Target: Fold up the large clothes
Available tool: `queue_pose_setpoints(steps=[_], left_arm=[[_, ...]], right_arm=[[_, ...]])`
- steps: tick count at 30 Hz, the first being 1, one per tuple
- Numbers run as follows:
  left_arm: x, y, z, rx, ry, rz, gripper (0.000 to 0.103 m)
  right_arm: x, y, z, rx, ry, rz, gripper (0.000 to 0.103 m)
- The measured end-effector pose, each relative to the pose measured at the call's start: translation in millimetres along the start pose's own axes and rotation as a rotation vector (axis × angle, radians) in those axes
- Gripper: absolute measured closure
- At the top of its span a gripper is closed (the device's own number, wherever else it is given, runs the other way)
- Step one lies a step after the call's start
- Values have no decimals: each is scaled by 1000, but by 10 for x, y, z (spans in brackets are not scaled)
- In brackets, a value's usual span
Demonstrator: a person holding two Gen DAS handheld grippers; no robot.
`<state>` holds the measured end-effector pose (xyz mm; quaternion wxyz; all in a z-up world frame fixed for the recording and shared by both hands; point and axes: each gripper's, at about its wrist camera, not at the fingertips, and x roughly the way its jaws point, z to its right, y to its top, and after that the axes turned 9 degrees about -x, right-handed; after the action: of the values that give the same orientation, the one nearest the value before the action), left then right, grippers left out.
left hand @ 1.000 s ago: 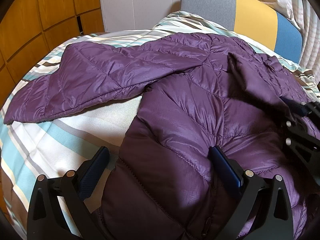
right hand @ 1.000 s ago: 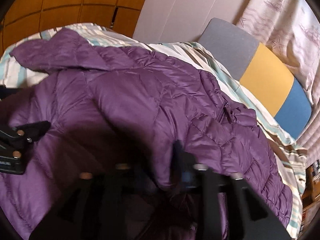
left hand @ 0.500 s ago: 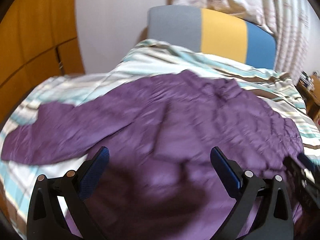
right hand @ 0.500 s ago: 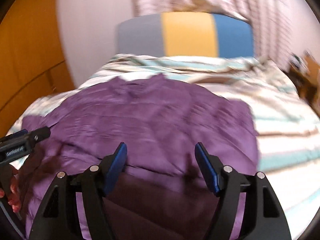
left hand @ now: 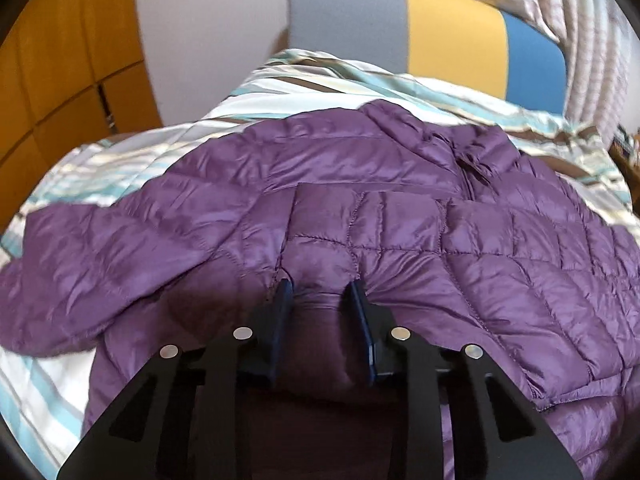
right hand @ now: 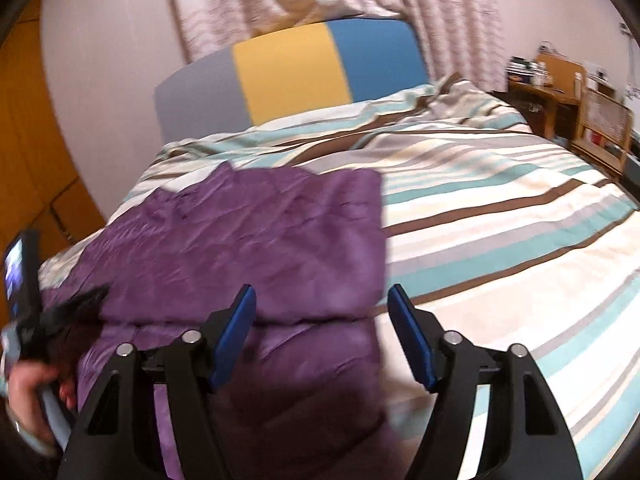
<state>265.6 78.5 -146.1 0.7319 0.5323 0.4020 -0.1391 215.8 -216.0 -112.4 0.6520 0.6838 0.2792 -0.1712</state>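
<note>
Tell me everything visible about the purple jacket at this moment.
The jacket is a purple quilted puffer of shiny, thin fabric, lying spread on the striped bedding. One sleeve stretches out to the left in the left wrist view; the collar and zip lie towards the headboard. The left gripper has just been closing and pinches a fold of the near edge. The right gripper is open, with the jacket's right edge below its jaws.

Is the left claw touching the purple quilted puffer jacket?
Touching. In the left wrist view, the left claw has just been closing and pinches the purple quilted puffer jacket.
</note>
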Motion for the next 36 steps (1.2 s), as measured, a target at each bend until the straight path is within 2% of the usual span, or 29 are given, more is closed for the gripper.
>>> queue_pose_setpoints(steps=[3, 7, 10, 12, 14, 16, 20, 26, 29, 33, 36], left_arm=[[11, 6, -22, -2, 3, 3, 72], [14, -25, 52, 20, 18, 6, 72], [6, -42, 91, 29, 26, 5, 72], [14, -44, 90, 28, 25, 5, 72], [19, -40, 86, 25, 18, 3, 72], [23, -42, 89, 23, 13, 2, 72], [31, -41, 88, 28, 19, 4, 72], [42, -49, 101, 34, 27, 5, 72], [46, -49, 106, 33, 26, 6, 72], [50, -47, 114, 31, 25, 4, 72], [45, -47, 106, 31, 24, 5, 72]], right_arm=[[98, 178, 51, -2, -9, 7, 48], [447, 478, 80, 3, -23, 1, 55], [784, 607, 89, 16, -24, -36, 58], [1025, 634, 115, 7, -55, -81, 58], [1265, 568, 140, -26, -89, -148, 58], [1404, 503, 202, -12, -68, -189, 58], [1469, 507, 168, -52, -99, -194, 58], [1447, 498, 183, -50, -96, -179, 57], [1311, 501, 179, -38, -77, -141, 53], [910, 469, 214, -10, -41, -84, 53], [655, 386, 191, -26, 2, -74, 54]])
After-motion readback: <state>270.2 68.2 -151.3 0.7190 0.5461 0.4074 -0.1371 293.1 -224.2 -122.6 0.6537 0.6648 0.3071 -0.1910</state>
